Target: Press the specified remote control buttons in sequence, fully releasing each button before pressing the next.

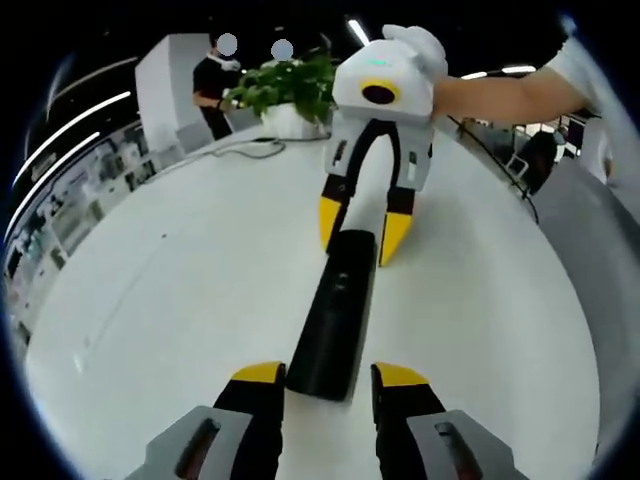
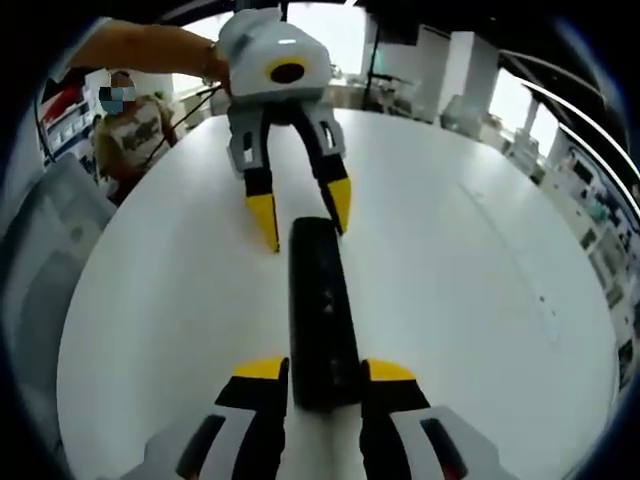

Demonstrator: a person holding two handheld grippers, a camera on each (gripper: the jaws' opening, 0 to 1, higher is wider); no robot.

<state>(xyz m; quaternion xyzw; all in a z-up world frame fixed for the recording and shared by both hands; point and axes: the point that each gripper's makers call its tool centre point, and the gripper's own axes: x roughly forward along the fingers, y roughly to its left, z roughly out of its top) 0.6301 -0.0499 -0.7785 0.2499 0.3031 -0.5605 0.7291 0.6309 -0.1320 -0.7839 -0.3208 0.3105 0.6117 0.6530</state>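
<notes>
Remote control (image 1: 334,315) lies on the desk (image 1: 180,300) between my two spread claws, left claw (image 1: 328,376) and right claw (image 2: 324,370), one at each end.

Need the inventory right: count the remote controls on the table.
1: a black remote control lies lengthwise on the white table, one end between the left gripper tips, the other at the right gripper.

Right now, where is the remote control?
The remote control lies flat on the white table, between the left gripper and right gripper.
</notes>
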